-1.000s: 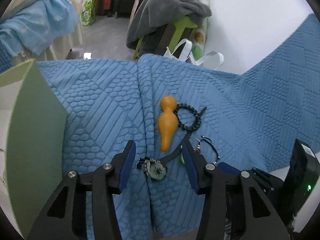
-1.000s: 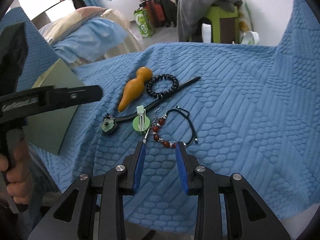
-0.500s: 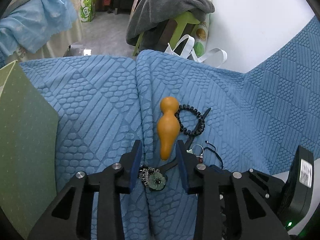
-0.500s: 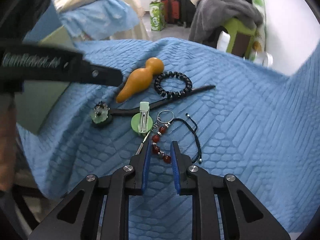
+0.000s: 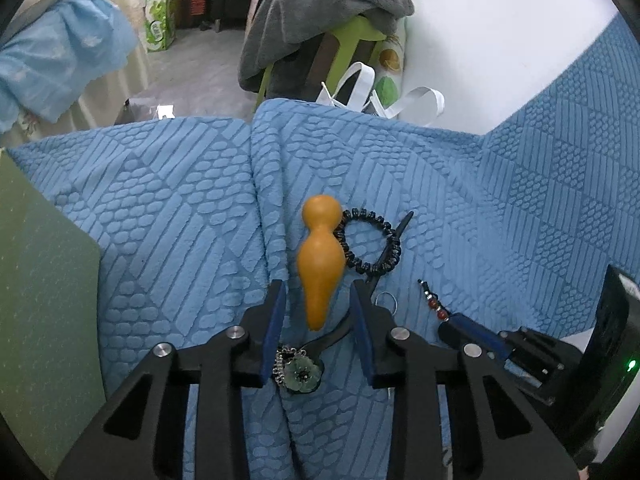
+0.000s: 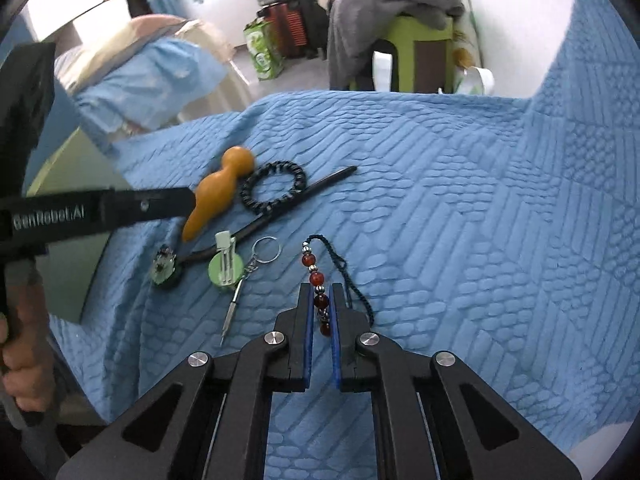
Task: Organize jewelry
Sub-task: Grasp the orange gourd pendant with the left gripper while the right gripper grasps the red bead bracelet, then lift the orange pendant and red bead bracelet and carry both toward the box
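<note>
Jewelry lies on a blue quilted blanket (image 5: pixel 168 216). My left gripper (image 5: pixel 318 296) is open, its fingers either side of the narrow end of an orange gourd pendant (image 5: pixel 320 256), above the green flower head of a dark hair stick (image 5: pixel 300 372). A black bead bracelet (image 5: pixel 370 244) lies right of the gourd. My right gripper (image 6: pixel 321 292) is shut on a red bead bracelet (image 6: pixel 314 268) with a black cord. The gourd (image 6: pixel 218 192), black bracelet (image 6: pixel 274 184), hair stick (image 6: pixel 256 220) and a green disc clip with keyring (image 6: pixel 226 266) show in the right wrist view.
A pale green box (image 5: pixel 40 304) stands at the left edge of the blanket. Beyond the blanket are a green stool with grey clothes (image 5: pixel 320 20), a white wall and a blue covered bed (image 5: pixel 52 64). The blanket rises in a fold at the right (image 6: pixel 580 100).
My left gripper narrowed and moved forward around the gourd's narrow end. My right gripper moved forward and closed on the red bead bracelet, pulling it straighter.
</note>
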Tool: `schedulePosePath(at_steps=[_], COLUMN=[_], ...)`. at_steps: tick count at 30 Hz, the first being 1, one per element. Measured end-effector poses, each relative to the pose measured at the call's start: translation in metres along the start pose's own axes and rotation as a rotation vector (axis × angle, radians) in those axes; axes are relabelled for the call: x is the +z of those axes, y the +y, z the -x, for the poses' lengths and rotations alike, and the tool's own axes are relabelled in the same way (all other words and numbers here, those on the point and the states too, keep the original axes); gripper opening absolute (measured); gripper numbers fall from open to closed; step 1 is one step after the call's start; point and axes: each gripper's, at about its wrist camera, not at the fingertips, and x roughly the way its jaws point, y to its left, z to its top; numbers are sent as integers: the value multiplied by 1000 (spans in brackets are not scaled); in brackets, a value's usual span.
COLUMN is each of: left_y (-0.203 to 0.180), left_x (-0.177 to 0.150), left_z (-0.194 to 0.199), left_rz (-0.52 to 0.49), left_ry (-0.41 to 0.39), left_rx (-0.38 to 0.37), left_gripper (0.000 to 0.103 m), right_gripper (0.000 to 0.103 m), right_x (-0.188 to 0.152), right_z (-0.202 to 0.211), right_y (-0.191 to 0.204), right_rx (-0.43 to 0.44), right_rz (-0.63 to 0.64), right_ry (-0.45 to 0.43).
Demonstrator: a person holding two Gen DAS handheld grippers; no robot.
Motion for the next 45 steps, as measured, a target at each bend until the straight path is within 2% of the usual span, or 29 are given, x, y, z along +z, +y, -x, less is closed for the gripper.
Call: schedulePosePath(at_steps=[8,16,24,25,26,27,30,33,35,36,42,45], left_y=[-9,-14,-20,-20,-21,-21,-20,-17,-15,-14,-11,-10], left_x=[6,9,11,11,12,11,7,4,3,3,2,-1], left_z=[-7,-30,-36,-36,-37,-37,-34,-30,-25,-22,-9,-6], left_rz=[-44,-84,-106,-104,-104,-106,-98,-86,-76,-70,-45,-40], left_ry=[-2,40,0,-4,-8,-12,-15,-20,-29,-35,-63,-66], left_rx=[27,62,94,92,93,95,94,90,83,79,63,61], left_gripper=[34,34,30,30,30,30,30,30,30,30,30,30], right_gripper=[5,5,6,10,21,26,35,37,48,50,51,45], right_x=[-1,-2,4,4,4,4,6,7,8,7,5,2], right_z=[9,20,3,3,3,3,2,-4,-8,-8,-16,-18], right_y=[-10,-13,-13,-14,-17,-18,-19,-13,-8,-7,2,12], right_rx=[15,39,10,16,27,34,32,30,1,-7,-79,-122], right_rz=[-45,-67,-71,-82,-98,-105,-110,-92,-64,-54,9,69], right_ry=[-22,-41,14,15,12,7,-1,11,21,21,23,13])
